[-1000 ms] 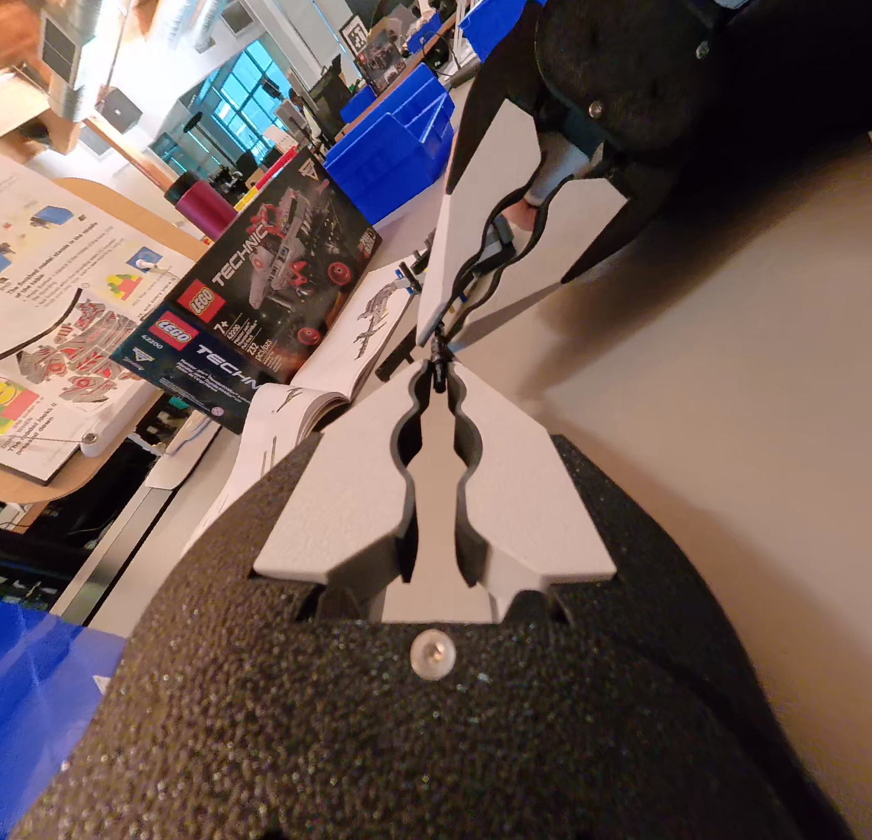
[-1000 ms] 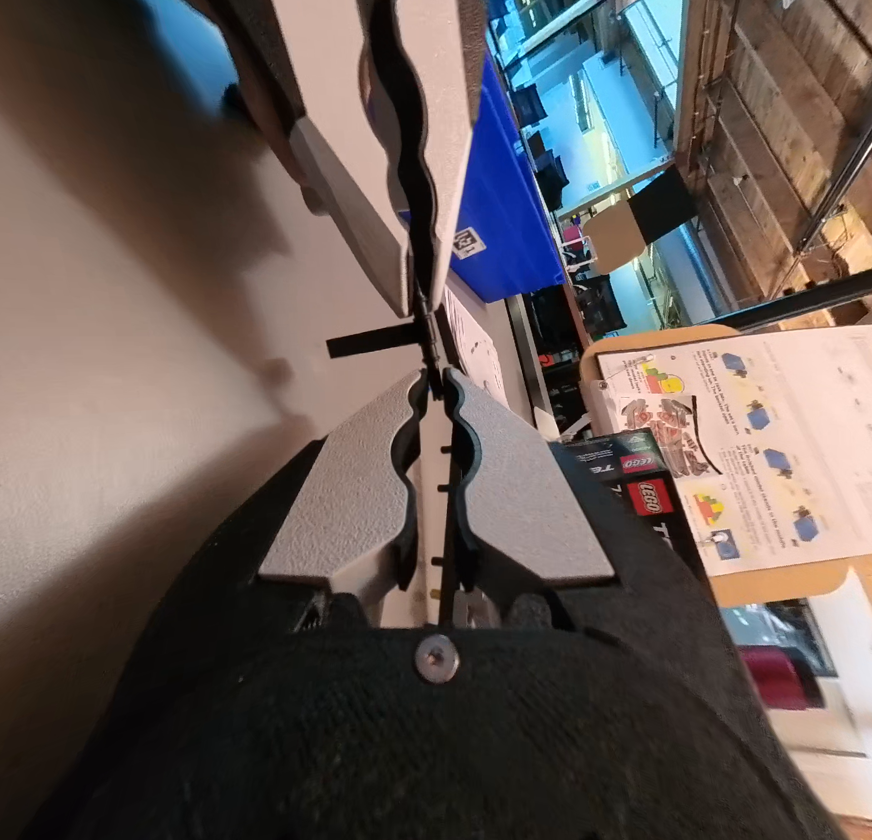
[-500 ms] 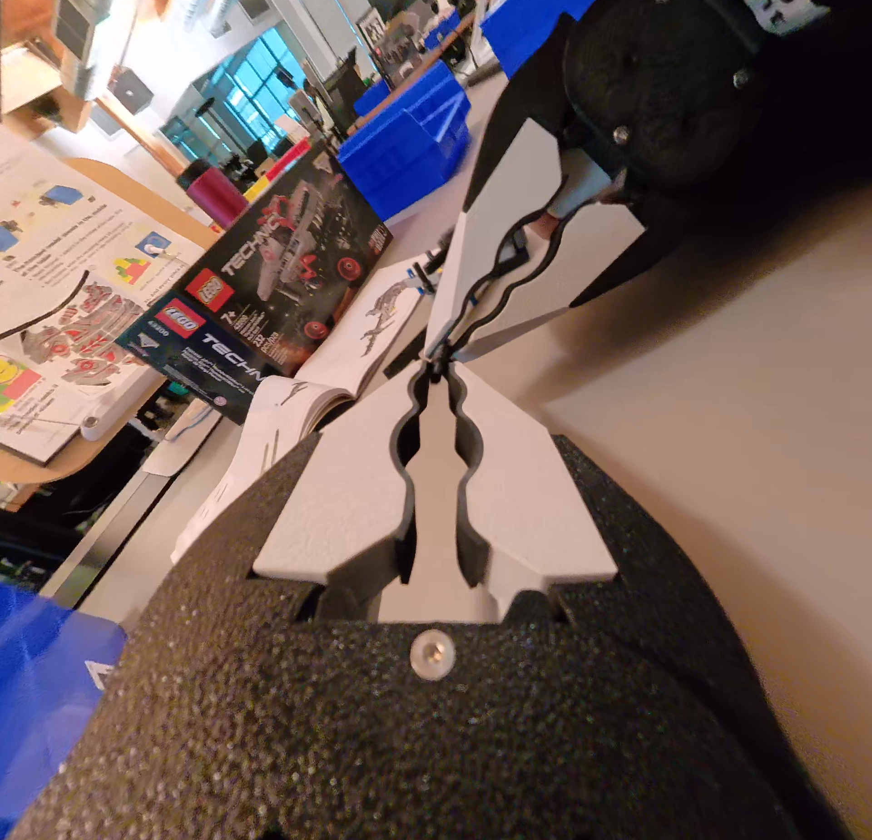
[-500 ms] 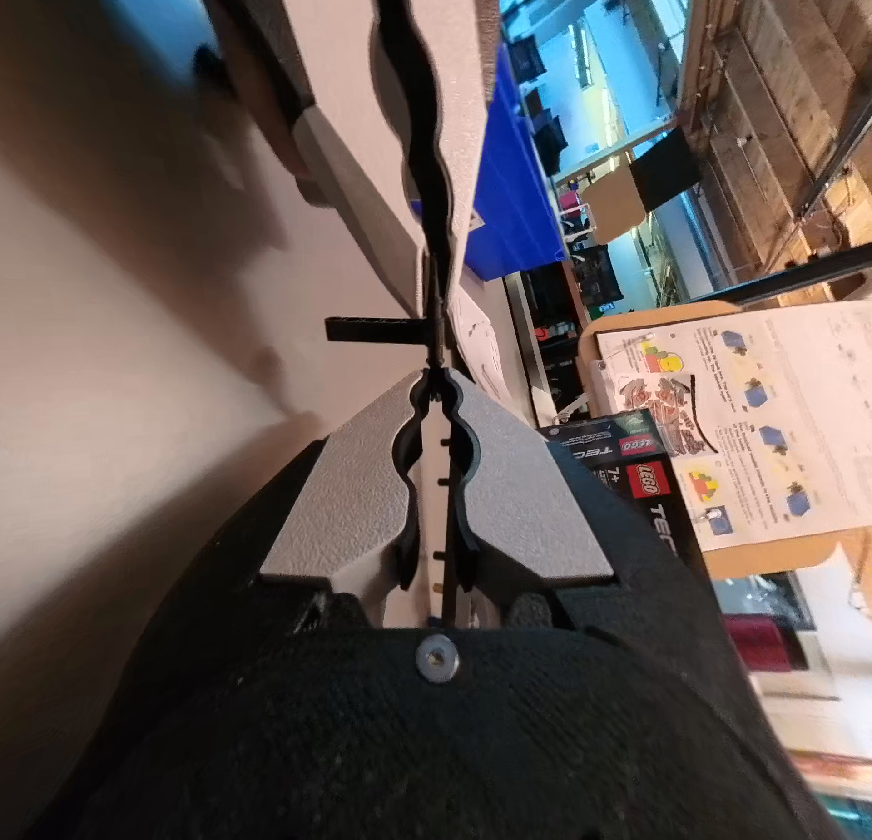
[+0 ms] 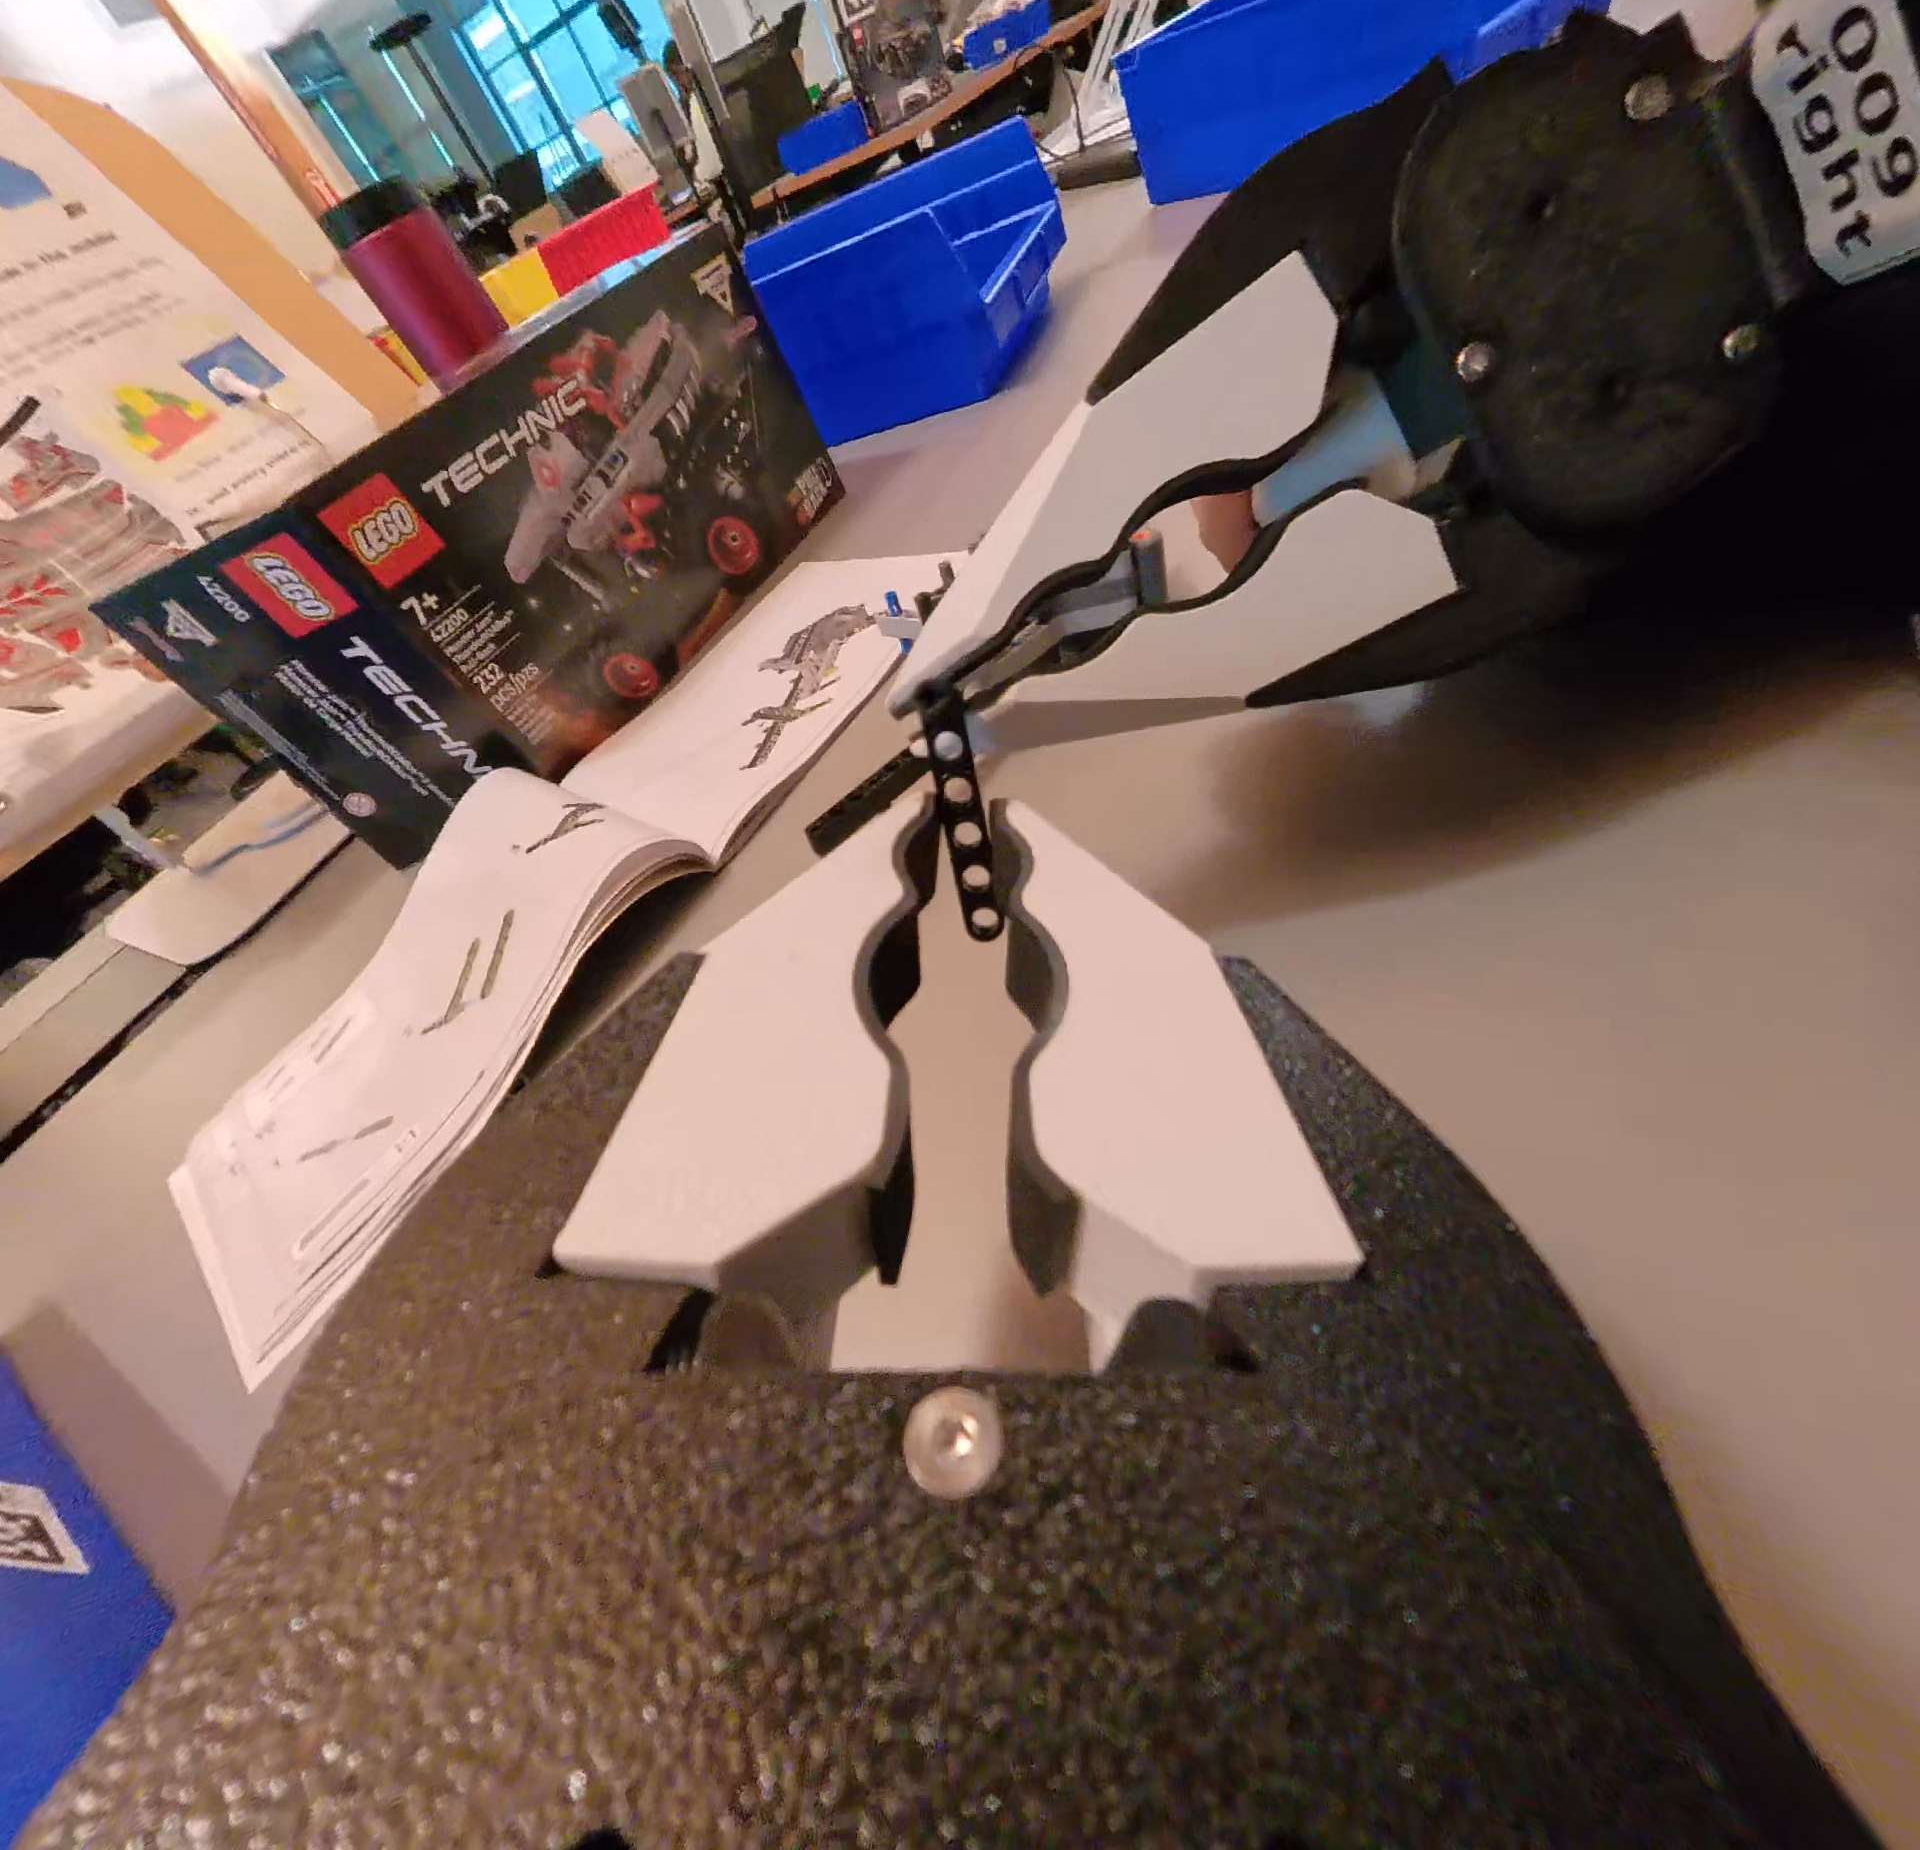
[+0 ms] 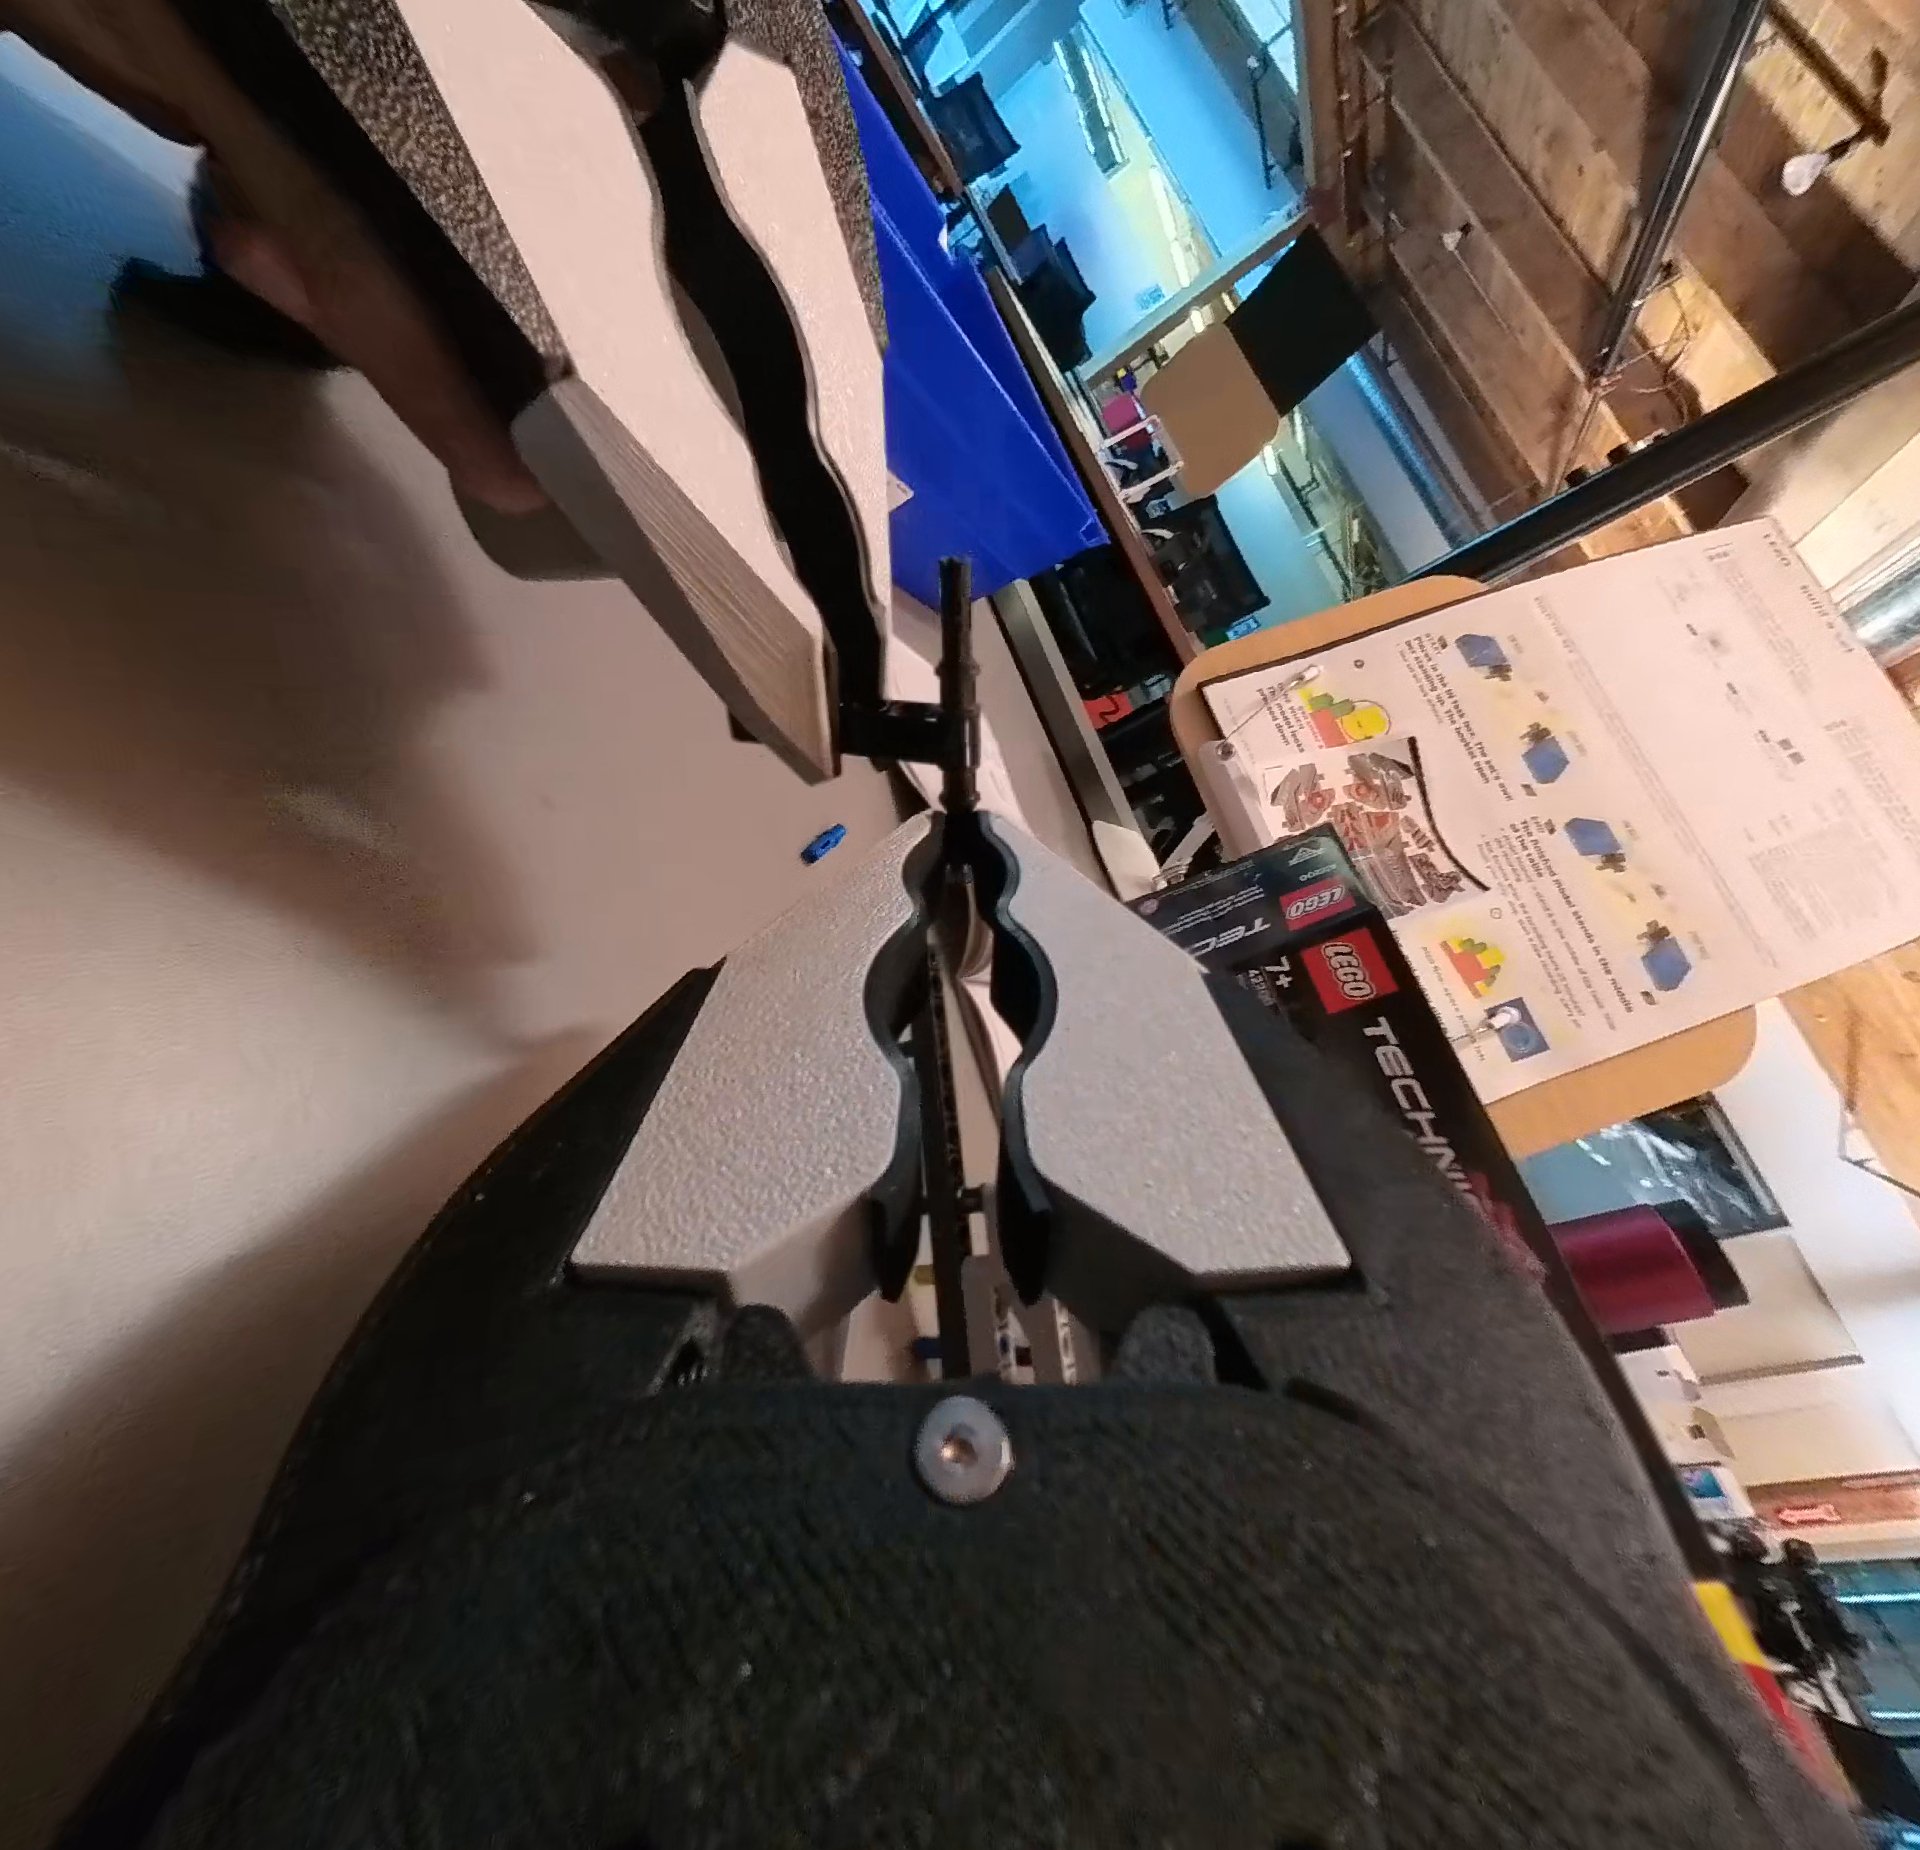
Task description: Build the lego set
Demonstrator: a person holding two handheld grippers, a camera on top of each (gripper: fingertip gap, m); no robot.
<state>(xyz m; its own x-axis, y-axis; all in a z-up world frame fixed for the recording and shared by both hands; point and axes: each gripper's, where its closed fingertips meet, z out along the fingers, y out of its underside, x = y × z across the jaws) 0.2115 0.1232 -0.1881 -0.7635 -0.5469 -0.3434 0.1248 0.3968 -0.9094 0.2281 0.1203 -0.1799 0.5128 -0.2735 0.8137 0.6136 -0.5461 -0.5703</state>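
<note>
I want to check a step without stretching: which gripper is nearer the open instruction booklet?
Left. The left gripper hovers just beside the booklet, right of its pages. The right gripper sits slightly beyond the booklet's far corner.

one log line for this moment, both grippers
left gripper: shut on black beam | right gripper: shut on assembly | beam meets assembly at fingers | over table
</note>
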